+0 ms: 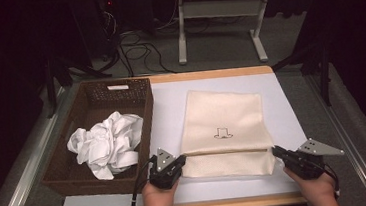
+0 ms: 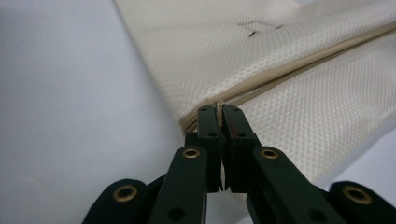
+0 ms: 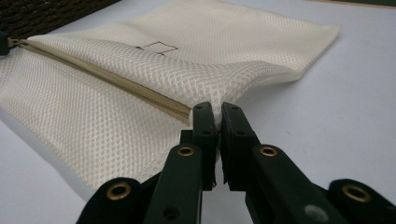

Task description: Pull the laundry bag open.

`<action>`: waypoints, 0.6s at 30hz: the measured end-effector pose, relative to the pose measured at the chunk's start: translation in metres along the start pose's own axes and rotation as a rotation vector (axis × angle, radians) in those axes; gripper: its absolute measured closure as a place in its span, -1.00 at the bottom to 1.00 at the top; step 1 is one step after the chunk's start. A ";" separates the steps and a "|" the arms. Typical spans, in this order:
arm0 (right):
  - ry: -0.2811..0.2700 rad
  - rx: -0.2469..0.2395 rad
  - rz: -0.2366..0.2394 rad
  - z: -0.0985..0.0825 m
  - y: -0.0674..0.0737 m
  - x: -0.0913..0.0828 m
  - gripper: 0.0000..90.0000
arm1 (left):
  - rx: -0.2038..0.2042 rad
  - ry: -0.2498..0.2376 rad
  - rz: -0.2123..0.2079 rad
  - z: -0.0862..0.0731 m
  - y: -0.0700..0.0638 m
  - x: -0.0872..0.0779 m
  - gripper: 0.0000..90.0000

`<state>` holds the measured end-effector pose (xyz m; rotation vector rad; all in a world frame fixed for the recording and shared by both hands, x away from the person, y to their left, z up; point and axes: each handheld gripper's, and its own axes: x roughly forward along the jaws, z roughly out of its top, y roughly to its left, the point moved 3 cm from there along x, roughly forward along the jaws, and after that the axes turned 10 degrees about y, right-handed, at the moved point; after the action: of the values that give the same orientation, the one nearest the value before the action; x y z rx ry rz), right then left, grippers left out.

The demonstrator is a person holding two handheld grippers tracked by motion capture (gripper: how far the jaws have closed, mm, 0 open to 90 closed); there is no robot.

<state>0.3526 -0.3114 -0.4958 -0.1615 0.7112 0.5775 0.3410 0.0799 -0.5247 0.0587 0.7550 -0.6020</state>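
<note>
Cream mesh laundry bag with zipper (image 1: 223,129) lying flat on pale grey table mat (image 1: 171,104), centre of table, just right of dark brown woven basket (image 1: 142,121). Small dark logo (image 1: 223,134) printed mid-bag. Zipper line (image 3: 102,77) running left-right across near part of bag. Left gripper (image 1: 181,159) at near-left end of zipper, jaws clenched on zipper pull tab (image 2: 218,106); tab pinched between tips in left gripper view. Right gripper (image 1: 276,151) at near-right edge of bag, jaws clamped on mesh fabric just past zipper end, fabric bunched up at tips in right gripper view. Crumpled white cloth (image 1: 107,144) piled inside basket, left of bag. Hands entering from near edge.
</note>
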 end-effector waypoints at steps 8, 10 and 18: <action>-0.004 0.006 -0.025 -0.001 -0.005 0.000 0.93 | -0.002 -0.022 0.026 -0.009 0.001 0.000 0.94; -0.005 0.000 -0.025 -0.001 -0.005 -0.001 0.92 | 0.015 -0.021 0.030 -0.010 0.001 0.000 0.93; 0.045 -0.010 -0.018 -0.007 -0.003 0.008 0.88 | 0.026 -0.011 0.058 -0.012 0.003 0.006 0.92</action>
<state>0.3547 -0.3124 -0.5065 -0.1909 0.7497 0.5620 0.3391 0.0827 -0.5377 0.1004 0.7321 -0.5569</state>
